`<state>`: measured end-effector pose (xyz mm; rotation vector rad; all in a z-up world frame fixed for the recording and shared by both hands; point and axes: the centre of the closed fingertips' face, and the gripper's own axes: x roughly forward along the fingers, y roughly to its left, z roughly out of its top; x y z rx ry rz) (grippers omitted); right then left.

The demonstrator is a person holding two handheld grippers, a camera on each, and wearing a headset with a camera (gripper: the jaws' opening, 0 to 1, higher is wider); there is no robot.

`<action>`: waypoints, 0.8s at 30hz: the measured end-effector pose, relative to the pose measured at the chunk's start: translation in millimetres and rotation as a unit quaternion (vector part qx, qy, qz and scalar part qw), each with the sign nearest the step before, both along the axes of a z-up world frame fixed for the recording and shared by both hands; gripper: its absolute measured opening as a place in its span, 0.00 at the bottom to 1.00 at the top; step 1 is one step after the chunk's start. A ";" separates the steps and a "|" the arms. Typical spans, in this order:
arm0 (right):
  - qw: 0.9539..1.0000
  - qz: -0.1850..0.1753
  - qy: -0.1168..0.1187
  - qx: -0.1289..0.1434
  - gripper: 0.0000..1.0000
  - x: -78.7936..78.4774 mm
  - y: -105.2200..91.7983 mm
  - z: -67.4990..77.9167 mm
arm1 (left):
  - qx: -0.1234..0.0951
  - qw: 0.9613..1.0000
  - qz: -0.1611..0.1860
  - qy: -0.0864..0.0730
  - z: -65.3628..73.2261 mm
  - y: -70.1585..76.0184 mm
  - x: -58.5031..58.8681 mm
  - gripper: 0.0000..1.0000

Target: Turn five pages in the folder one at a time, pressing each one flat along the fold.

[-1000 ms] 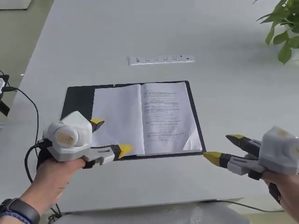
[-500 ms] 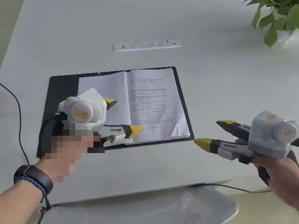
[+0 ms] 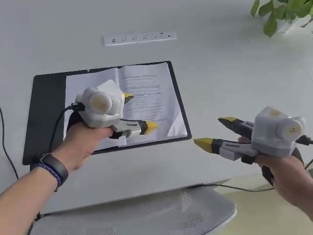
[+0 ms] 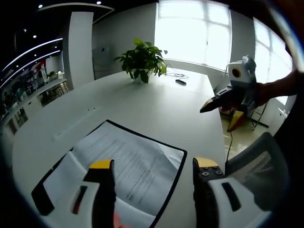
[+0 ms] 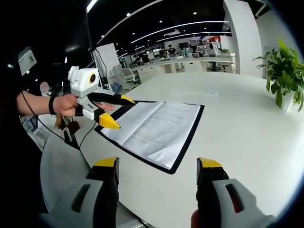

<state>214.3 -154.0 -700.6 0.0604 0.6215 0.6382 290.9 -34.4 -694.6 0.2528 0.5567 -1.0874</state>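
Note:
A black folder [image 3: 46, 110] lies open on the white table, with a blank left page and a printed right page [image 3: 149, 98]. The right page's lower corner [image 3: 177, 128] curls up a little. My left gripper [image 3: 139, 111] hovers open above the printed page with nothing between its yellow-tipped jaws. My right gripper [image 3: 214, 131] is open too, off the folder's lower right corner, above the table's front edge. In the left gripper view the left gripper [image 4: 153, 164] looks over the folder [image 4: 128, 159] toward the right gripper [image 4: 223, 99]. The right gripper [image 5: 157, 163] faces the folder [image 5: 156, 126] and the left gripper [image 5: 118, 112].
A white power strip [image 3: 139, 37] lies beyond the folder. A potted plant [image 3: 274, 14] stands at the far right. A grey chair back [image 3: 146, 210] sits below the table's front edge. A black cable [image 3: 5, 142] runs along the left.
My left gripper has lifted and moved right, from the folder's lower left to above the printed page. The right gripper stays near the folder's lower right corner. The head camera has shifted.

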 end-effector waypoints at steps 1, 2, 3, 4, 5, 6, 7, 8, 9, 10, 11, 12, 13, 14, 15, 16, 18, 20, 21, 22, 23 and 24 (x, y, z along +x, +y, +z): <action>1.000 0.000 0.001 0.000 0.65 -0.6 -0.9 -0.6 | 0.001 1.000 -0.002 0.001 -2.9 -5.4 0.4 0.66; 1.000 -0.001 0.001 0.001 0.65 -1.1 -2.2 -0.8 | 0.003 1.000 -0.005 0.002 -5.3 -9.0 0.4 0.66; 1.000 -0.002 0.001 0.002 0.65 -1.3 -3.1 -0.8 | 0.004 1.000 -0.007 0.003 -7.5 -12.6 0.4 0.66; 1.000 -0.003 0.001 0.002 0.65 -1.4 -3.9 -0.7 | 0.005 1.000 -0.011 0.005 -10.6 -17.7 -0.1 0.66; 1.000 -0.003 0.001 0.003 0.65 -1.5 -4.4 -0.7 | 0.006 1.000 -0.014 0.006 -12.8 -20.9 -0.3 0.65; 1.000 -0.003 0.001 0.004 0.65 -1.4 -4.6 -0.5 | 0.008 1.000 -0.017 0.009 -16.3 -25.8 -0.8 0.65; 1.000 -0.003 0.001 0.004 0.65 -1.3 -4.8 -0.2 | 0.009 1.000 -0.019 0.010 -18.3 -28.7 -0.9 0.65; 1.000 -0.003 0.001 0.005 0.65 -1.0 -5.1 -0.3 | 0.013 1.000 -0.022 0.009 -21.5 -32.7 -1.1 0.65; 1.000 -0.002 0.001 0.004 0.65 -0.6 -5.9 -0.4 | 0.014 1.000 -0.024 0.010 -23.4 -35.5 -1.1 0.65; 1.000 -0.001 0.001 0.004 0.65 -0.1 -6.4 -0.4 | 0.015 1.000 -0.025 0.011 -25.5 -38.2 -0.8 0.65; 1.000 -0.001 0.000 0.004 0.65 0.8 -6.8 0.0 | 0.014 0.999 -0.025 0.014 -27.4 -40.6 -0.8 0.65; 1.000 -0.001 0.000 0.005 0.65 1.5 -7.3 0.2 | 0.014 0.999 -0.026 0.016 -30.3 -44.3 -0.5 0.64; 1.000 -0.001 0.000 0.006 0.65 2.4 -7.9 0.6 | 0.016 0.999 -0.027 0.018 -32.3 -46.5 -0.7 0.64; 1.000 -0.002 -0.001 0.007 0.65 3.4 -8.5 1.3 | 0.016 0.999 -0.029 0.019 -34.4 -49.5 -0.8 0.64; 1.000 -0.002 -0.002 0.007 0.65 4.2 -8.8 1.8 | 0.017 0.999 -0.030 0.020 -36.2 -51.1 -0.8 0.64; 1.000 -0.002 -0.002 0.007 0.65 5.1 -9.1 2.1 | 0.019 0.999 -0.032 0.022 -39.1 -53.3 -0.9 0.64; 1.000 -0.002 -0.002 0.007 0.65 5.8 -9.5 2.0 | 0.023 0.999 -0.033 0.024 -44.1 -55.5 -0.5 0.63; 1.000 -0.002 0.000 0.009 0.65 6.1 -10.3 1.2 | 0.029 0.999 -0.035 0.027 -51.3 -57.4 0.7 0.63; 1.000 -0.002 0.000 0.011 0.64 5.7 -9.8 1.6 | 0.032 0.998 -0.034 0.030 -55.3 -58.2 1.6 0.63; 1.000 -0.001 0.001 0.011 0.64 5.6 -9.6 1.3 | 0.032 0.998 -0.033 0.033 -57.5 -59.2 1.9 0.63; 1.000 -0.001 0.002 0.010 0.64 5.2 -9.6 0.5 | 0.033 0.998 -0.032 0.035 -60.4 -60.5 2.1 0.63; 1.000 0.001 0.005 0.009 0.64 4.4 -9.6 -1.2 | 0.034 0.998 -0.031 0.037 -62.3 -61.5 2.1 0.62</action>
